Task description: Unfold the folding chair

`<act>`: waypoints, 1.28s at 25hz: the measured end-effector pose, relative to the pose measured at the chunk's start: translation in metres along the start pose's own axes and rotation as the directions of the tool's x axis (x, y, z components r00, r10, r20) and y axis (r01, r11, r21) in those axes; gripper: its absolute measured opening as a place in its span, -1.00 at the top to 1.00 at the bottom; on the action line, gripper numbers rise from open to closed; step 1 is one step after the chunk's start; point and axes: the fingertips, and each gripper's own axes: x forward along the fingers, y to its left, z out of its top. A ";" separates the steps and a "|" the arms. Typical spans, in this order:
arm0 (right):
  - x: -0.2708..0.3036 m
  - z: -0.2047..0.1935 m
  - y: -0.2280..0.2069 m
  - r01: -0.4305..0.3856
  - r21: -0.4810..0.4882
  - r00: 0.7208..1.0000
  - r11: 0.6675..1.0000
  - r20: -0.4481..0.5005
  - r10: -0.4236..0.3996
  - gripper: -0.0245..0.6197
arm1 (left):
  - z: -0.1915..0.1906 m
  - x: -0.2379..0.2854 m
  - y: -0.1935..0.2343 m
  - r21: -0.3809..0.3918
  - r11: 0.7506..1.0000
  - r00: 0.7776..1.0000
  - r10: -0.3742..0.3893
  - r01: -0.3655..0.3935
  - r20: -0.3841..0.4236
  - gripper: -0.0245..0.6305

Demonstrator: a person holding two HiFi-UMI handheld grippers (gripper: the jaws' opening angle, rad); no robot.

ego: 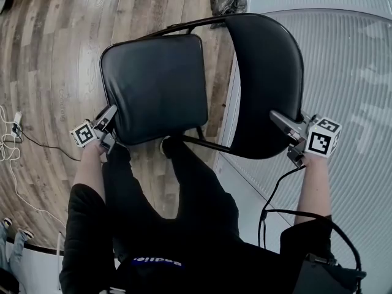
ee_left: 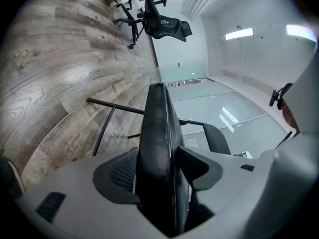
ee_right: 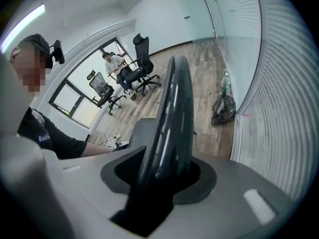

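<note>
From the head view, the folding chair (ego: 208,90) stands on the wooden floor (ego: 55,54), with the left gripper (ego: 110,118) at its seat's (ego: 156,87) near corner and the right gripper (ego: 278,120) at its backrest's (ego: 269,84) edge. In the left gripper view, the opening jaws flank the seat, pads against it. In the right gripper view, the opening jaws hug the backrest rim.

Under seat (ego: 156,84), folding chair frame (ego: 205,143) mostly hidden; dark bag (ego: 228,2) beyond backrest (ego: 269,84) too small to identify.
</note>
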 end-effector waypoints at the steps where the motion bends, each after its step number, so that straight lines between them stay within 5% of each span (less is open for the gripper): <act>1: -0.002 0.001 -0.003 0.003 0.012 1.000 1.000 0.028 -0.004 0.46 | 0.001 -0.003 0.003 0.029 0.999 0.999 0.037 -0.037 0.002 0.19; 8: -0.035 0.017 -0.010 0.179 -0.037 0.971 0.983 0.166 -0.170 0.26 | 0.025 -0.027 -0.023 0.169 0.969 0.984 0.175 -0.178 0.031 0.18; 13: -0.082 0.039 0.000 0.247 -0.036 0.938 0.968 0.258 -0.230 0.27 | 0.031 -0.038 -0.075 0.199 0.963 0.984 0.178 -0.180 0.029 0.18; 24: -0.134 0.062 0.079 0.200 -0.039 0.923 0.979 0.342 -0.175 0.36 | -0.006 -0.062 -0.227 0.273 0.955 0.988 0.139 -0.115 -0.069 0.18; 32: -0.140 0.099 0.197 0.119 -0.129 0.918 0.985 0.392 -0.059 0.49 | 0.020 -0.084 -0.386 0.389 0.921 0.994 0.023 0.020 -0.105 0.19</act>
